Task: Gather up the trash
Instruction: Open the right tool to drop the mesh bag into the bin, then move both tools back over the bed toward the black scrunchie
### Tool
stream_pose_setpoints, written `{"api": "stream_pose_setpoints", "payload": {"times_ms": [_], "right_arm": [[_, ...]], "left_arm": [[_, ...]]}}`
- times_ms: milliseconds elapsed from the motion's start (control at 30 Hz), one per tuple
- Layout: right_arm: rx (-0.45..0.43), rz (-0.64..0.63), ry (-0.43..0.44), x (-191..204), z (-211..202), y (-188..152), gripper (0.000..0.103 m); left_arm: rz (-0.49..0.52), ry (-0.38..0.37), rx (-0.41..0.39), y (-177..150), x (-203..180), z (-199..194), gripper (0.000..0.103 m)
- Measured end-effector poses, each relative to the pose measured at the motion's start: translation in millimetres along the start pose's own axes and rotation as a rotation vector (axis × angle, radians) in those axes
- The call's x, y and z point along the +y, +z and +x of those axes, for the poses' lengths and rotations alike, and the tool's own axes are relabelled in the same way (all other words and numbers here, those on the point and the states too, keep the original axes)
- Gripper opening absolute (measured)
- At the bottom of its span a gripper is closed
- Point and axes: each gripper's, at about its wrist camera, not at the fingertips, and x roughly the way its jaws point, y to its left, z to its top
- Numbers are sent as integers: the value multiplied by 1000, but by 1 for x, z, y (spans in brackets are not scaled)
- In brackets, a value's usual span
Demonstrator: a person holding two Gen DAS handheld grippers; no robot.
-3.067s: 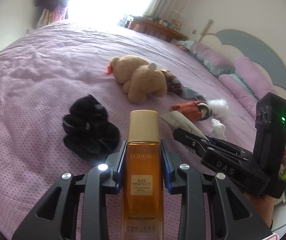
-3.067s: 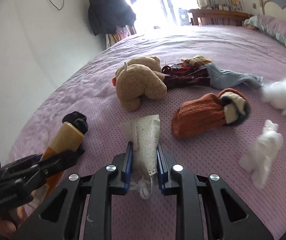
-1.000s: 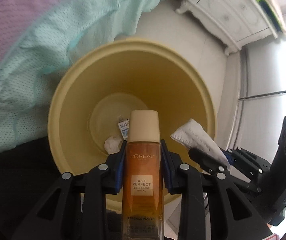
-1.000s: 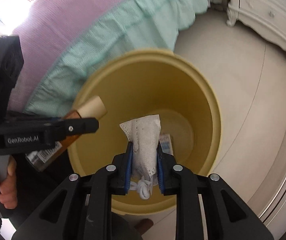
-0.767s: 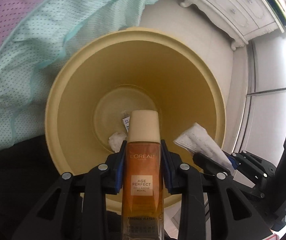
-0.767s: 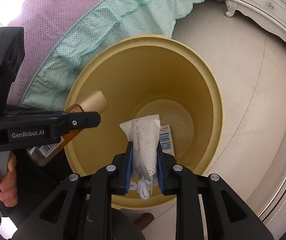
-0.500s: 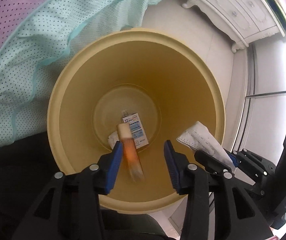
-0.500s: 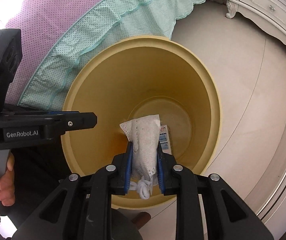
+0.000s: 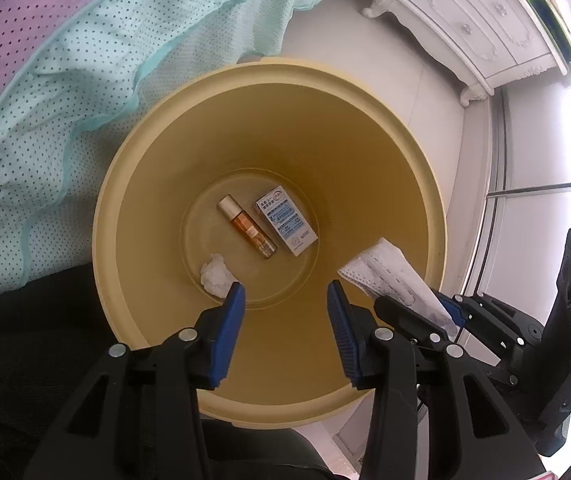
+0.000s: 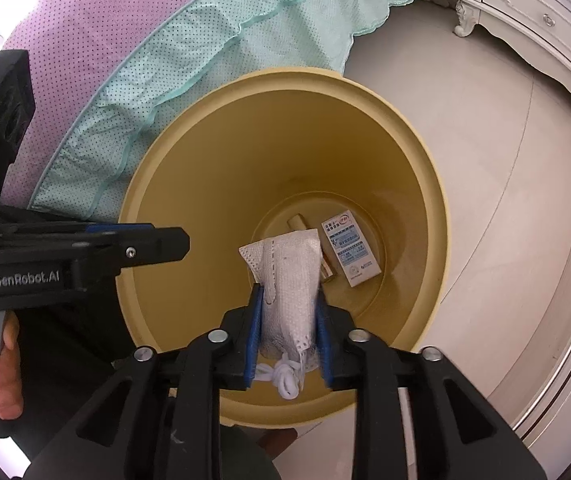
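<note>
We see the amber bottle [image 9: 251, 233] lying in the bin [image 9: 125, 184] at frame centre, above our open left gripper [image 9: 285, 294]; our right gripper [image 10: 288, 292] clamps the white mask [image 10: 291, 280].

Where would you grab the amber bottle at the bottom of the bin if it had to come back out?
Probably mid-body, straight down from above. The amber bottle lies flat on the floor of the yellow bin, and the bin's walls look to block any side approach. Set the fingers across its narrow width. The white box lies close alongside, so that finger has little room. The bottle's round body may roll.
</note>
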Motion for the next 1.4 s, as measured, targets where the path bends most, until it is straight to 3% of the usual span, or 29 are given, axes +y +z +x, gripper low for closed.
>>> {"api": "stream_pose_setpoints", "payload": {"times_ms": [67,533,700,900,1100,1200,1300,1400], "right_arm": [[-10,20,4,-2,-2,1,46],[-36,10,-24,0,-19,3,46],[-91,-21,-31,13,-39,7,46],[-250,-118,-31,53,-93,23,46],[-453,-282,70,127,-152,39,46],[-529,-411,163,180,-170,44,48],[-570,-526,250,234,-177,46,58],[-585,-620,330,287,-178,48,69]], "left_arm": [[2,-2,4,0,0,0,43],[13,-17,-6,0,0,-4,43],[22,-50,-56,-1,-1,-17,43],[74,-31,-276,-17,-2,-86,42],[-4,38,-589,-63,44,-208,43],[-97,113,-731,-99,80,-265,50],[-201,254,-866,-145,117,-316,68],[-310,350,-935,-182,147,-350,74]]}}
